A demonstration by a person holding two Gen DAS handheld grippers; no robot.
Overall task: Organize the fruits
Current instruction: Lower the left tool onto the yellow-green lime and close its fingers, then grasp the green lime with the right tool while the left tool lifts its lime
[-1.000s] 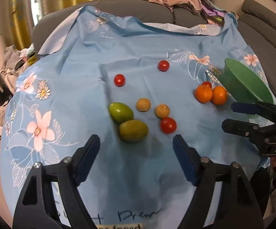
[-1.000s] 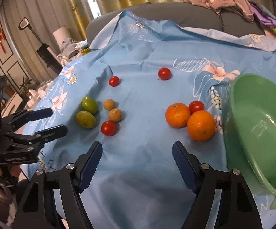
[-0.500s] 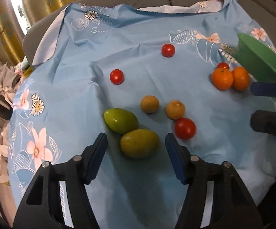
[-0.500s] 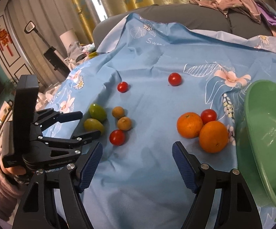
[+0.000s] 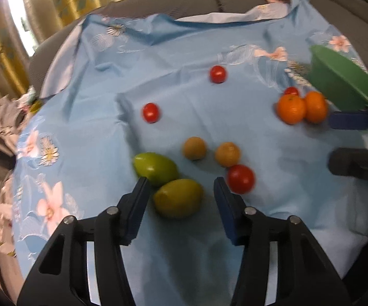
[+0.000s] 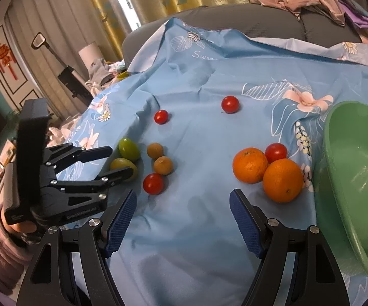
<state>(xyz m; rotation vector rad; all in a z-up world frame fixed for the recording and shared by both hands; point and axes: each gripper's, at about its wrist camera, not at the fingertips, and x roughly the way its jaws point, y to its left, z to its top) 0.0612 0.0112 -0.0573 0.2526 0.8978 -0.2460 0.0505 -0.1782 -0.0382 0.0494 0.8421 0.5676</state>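
Olive-green oval fruit [image 5: 178, 198], smooth, btwn closing left gripper [image 5: 178, 199], untouched; right gripper [image 6: 182, 219] open.

The blue flowered cloth [image 6: 196, 81] is thin, matt and creased. The green bowl [image 6: 357, 168] looks like smooth, glossy plastic. The tomatoes [image 6: 230, 104] shine; the oranges [image 6: 250, 165] have dimpled peel. The right hand-held gripper [image 6: 182, 219] has matt black arms, textured blue pads and metal screws.

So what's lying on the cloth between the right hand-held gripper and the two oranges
Nothing: in the right wrist view only bare blue cloth separates the open right hand-held gripper from the two oranges.
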